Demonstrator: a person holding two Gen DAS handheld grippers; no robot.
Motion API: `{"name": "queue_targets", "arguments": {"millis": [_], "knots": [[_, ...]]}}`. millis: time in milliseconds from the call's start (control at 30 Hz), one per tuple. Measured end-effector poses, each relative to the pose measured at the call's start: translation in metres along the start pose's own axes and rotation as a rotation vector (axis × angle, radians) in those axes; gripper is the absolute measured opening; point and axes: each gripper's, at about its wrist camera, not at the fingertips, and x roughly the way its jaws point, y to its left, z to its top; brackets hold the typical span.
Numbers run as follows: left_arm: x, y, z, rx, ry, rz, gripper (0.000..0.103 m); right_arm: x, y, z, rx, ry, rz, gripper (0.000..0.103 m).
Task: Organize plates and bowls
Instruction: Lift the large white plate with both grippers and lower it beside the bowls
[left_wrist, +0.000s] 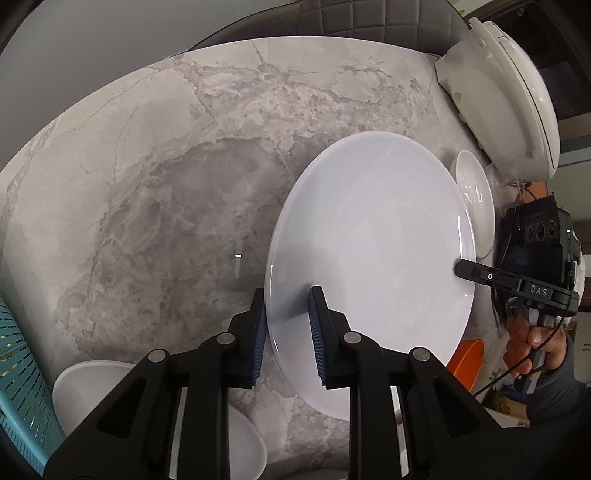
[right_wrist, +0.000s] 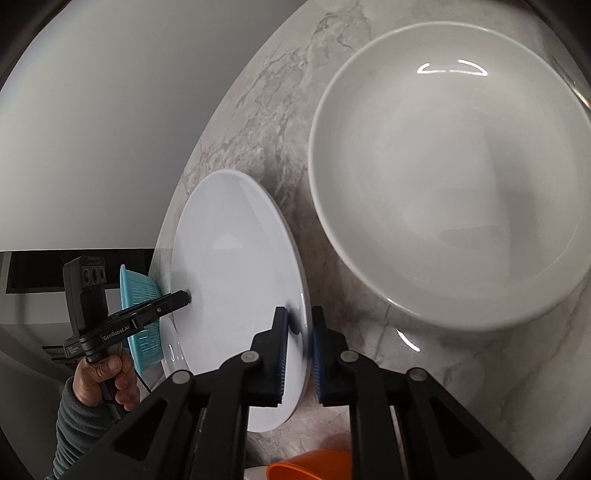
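A large white plate (left_wrist: 373, 258) is held tilted above the marble table (left_wrist: 147, 166), gripped at opposite rims. My left gripper (left_wrist: 288, 325) is shut on its near-left rim, one blue pad on each face. In the left wrist view, my right gripper (left_wrist: 458, 267) pinches the far-right rim. In the right wrist view, my right gripper (right_wrist: 300, 339) is shut on the plate (right_wrist: 236, 288), and my left gripper (right_wrist: 184, 295) bites the opposite edge. A wide white bowl (right_wrist: 443, 177) sits on the table to the right of the plate.
A teal colander (left_wrist: 18, 369) and white bowls (left_wrist: 85, 387) lie at the lower left. An orange bowl (left_wrist: 467, 358) sits under the plate's right side. A white bowl with lettering (left_wrist: 476, 199) and a white appliance (left_wrist: 498, 96) stand at the table's far right.
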Motion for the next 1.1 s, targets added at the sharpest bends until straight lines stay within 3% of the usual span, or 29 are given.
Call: {"name": "queue_targets", "arguments": {"millis": [267,500,767,1100], "knots": [[-0.044,-0.014,-0.014,-0.006,-0.043,-0.002,0.02,-0.028,0.021,0.0,-0.042,-0.029,0.02,0.013],[-0.095,-0.031,-0.056,-0.02,-0.105,0.016,0.02,-0.054,0.047,-0.014,-0.103,-0.043,0.044,0.013],[-0.145,-0.053,-0.14,-0.07,-0.159,0.02,0.02,-0.079,0.082,-0.055,-0.18,-0.036,0.065,0.013],[-0.169,-0.073,-0.287,-0.17,-0.215,0.029,0.02,-0.1,0.101,-0.137,-0.282,0.029,0.074,0.013]]}}
